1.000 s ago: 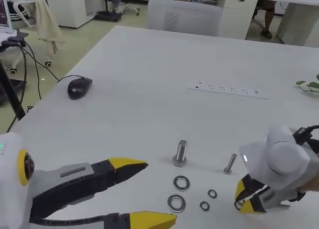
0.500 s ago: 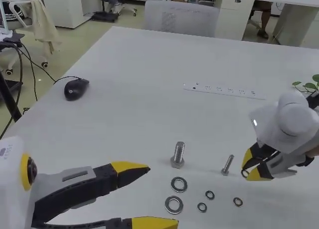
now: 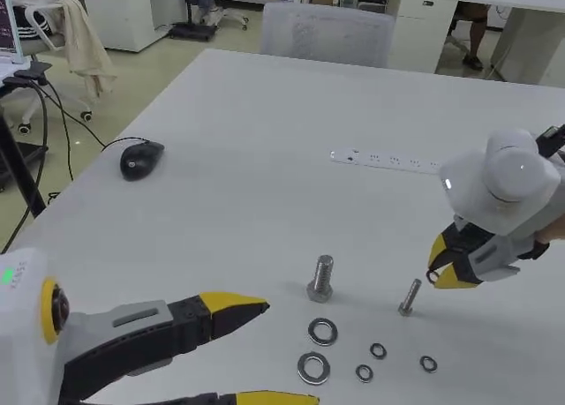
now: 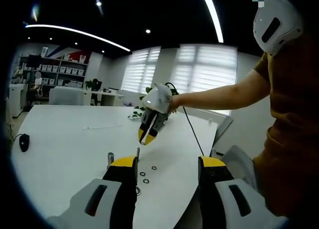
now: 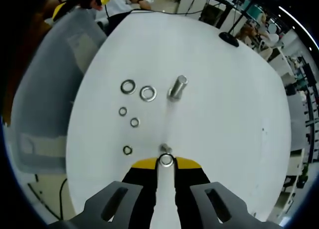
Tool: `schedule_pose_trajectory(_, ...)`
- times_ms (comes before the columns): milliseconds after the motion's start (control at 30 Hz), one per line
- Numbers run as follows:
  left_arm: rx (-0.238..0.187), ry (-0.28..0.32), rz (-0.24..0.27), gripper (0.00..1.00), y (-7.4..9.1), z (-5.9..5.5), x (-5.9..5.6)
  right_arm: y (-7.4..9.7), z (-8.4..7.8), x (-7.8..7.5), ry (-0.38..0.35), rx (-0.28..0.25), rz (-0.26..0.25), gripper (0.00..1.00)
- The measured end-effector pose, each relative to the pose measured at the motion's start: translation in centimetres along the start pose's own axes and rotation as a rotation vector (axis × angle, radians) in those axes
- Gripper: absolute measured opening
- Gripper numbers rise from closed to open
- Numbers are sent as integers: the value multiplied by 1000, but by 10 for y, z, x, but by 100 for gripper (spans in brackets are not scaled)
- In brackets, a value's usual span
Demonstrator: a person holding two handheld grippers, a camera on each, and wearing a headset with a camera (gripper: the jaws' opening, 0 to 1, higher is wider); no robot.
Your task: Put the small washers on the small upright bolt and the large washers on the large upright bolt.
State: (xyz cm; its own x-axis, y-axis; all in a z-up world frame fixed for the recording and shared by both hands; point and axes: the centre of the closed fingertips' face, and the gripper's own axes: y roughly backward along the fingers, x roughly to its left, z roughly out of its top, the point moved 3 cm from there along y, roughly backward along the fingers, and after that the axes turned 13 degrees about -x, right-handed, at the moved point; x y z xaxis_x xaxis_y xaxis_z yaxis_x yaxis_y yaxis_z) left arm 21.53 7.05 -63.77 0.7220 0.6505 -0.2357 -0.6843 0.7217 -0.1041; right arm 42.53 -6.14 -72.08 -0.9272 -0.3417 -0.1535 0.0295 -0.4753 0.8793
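R gripper (image 3: 439, 273), fingers pinching a small washer (image 5: 166, 160), hangs just above small bolt (image 3: 410, 296); large bolt (image 3: 322, 277) stands nearby, loose washers (image 3: 322, 331) near desk's (image 3: 265, 114) front edge. L gripper (image 4: 168, 163) fingers spread wide, empty. Far desk open: mouse (image 3: 141, 156), power strip (image 3: 384, 161).

Bright, even room light, faint shadows on the white table (image 3: 265, 140); fisheye edges bend.

Head view: the bottom edge cuts the lower jaw of the left hand-held gripper (image 3: 284, 352). Left gripper view: the washers (image 4: 146, 180) are too small to size.
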Motion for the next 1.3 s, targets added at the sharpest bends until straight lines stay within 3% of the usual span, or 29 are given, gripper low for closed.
schedule_pose_trajectory(367,-1,6,12,47,2,-2,2,-9,3,-2,10,10,28,12)
schedule_pose_trajectory(1300,-1,19,29,46,4,-5,3,-29,-9,-1,27,50,73,12)
